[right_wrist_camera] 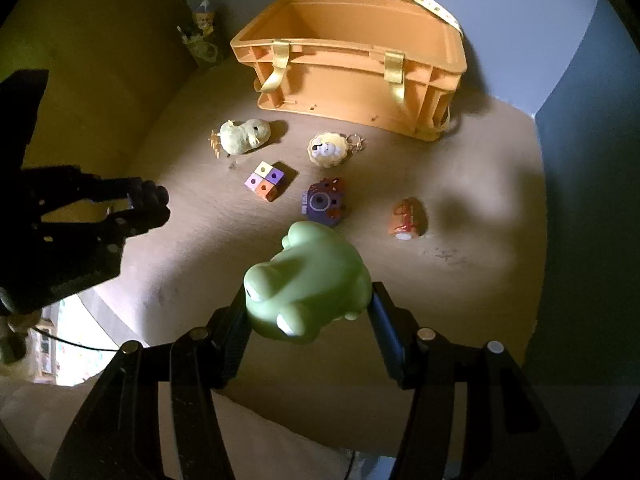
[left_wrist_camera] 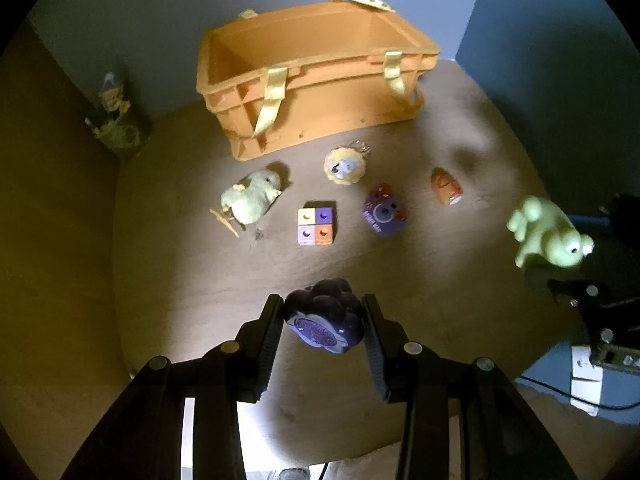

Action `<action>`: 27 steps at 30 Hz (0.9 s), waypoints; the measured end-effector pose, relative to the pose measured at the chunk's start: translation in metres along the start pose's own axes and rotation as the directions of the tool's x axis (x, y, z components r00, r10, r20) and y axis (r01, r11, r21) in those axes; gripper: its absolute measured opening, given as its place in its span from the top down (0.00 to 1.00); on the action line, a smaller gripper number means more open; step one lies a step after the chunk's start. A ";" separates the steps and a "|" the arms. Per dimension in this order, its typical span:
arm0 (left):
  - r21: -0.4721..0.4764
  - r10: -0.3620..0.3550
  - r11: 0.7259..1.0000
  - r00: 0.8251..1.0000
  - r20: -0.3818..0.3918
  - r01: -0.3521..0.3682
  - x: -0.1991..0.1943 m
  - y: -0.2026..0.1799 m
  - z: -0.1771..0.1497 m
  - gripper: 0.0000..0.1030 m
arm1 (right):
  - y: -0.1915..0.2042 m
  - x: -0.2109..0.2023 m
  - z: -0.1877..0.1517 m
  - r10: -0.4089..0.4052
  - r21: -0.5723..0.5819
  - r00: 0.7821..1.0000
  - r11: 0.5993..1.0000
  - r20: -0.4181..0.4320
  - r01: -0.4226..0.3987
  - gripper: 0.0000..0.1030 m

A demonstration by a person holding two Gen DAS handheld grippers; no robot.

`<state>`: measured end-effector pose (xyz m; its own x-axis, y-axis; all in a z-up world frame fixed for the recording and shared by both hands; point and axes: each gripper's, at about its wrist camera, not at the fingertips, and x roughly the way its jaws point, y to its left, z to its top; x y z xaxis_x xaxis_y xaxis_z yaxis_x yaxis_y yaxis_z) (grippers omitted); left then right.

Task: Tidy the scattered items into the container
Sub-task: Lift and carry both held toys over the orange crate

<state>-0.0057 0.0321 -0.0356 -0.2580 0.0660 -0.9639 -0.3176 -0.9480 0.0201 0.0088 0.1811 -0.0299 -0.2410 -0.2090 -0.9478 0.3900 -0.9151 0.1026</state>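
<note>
An orange crate [left_wrist_camera: 332,92] with yellow straps stands at the back of the round table; it also shows in the right wrist view [right_wrist_camera: 360,92]. My left gripper [left_wrist_camera: 324,320] is shut on a purple cloud-shaped toy [left_wrist_camera: 326,318], held above the table's near side. My right gripper [right_wrist_camera: 308,312] is shut on a green frog toy [right_wrist_camera: 308,284], also held above the table; the frog shows in the left wrist view [left_wrist_camera: 548,236]. On the table lie a plush chick [left_wrist_camera: 250,198], a colour-block cube [left_wrist_camera: 316,226], a round sheep keychain [left_wrist_camera: 345,166], a purple toy camera [left_wrist_camera: 383,211] and an orange toy [left_wrist_camera: 446,187].
A small figurine [left_wrist_camera: 114,114] stands at the far left by the wall. Blue walls close in behind and to the right. The left gripper appears at the left of the right wrist view [right_wrist_camera: 100,216]. A cable and white box [left_wrist_camera: 586,376] lie right of the table.
</note>
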 end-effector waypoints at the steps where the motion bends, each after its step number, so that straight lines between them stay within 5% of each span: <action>1: 0.010 0.005 1.000 1.000 0.008 -0.005 -0.005 0.001 0.002 0.65 | 0.000 -0.003 0.002 0.000 -0.004 1.000 1.000 -0.001 0.000 0.48; 16: 0.092 0.040 0.995 0.996 0.086 -0.048 -0.042 0.019 0.043 0.65 | -0.013 -0.044 0.045 -0.004 -0.035 1.000 0.999 0.014 0.005 0.48; 27: 0.058 0.115 0.991 0.984 0.133 -0.124 -0.056 0.036 0.099 0.65 | -0.023 -0.066 0.096 -0.067 -0.061 0.995 0.996 0.077 0.071 0.48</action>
<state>-0.0927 0.0252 0.0457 -0.4115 -0.0028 -0.9114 -0.3359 -0.9291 0.1545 -0.0699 0.1831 0.0598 -0.3342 -0.1735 -0.9264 0.4249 -0.9051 0.0162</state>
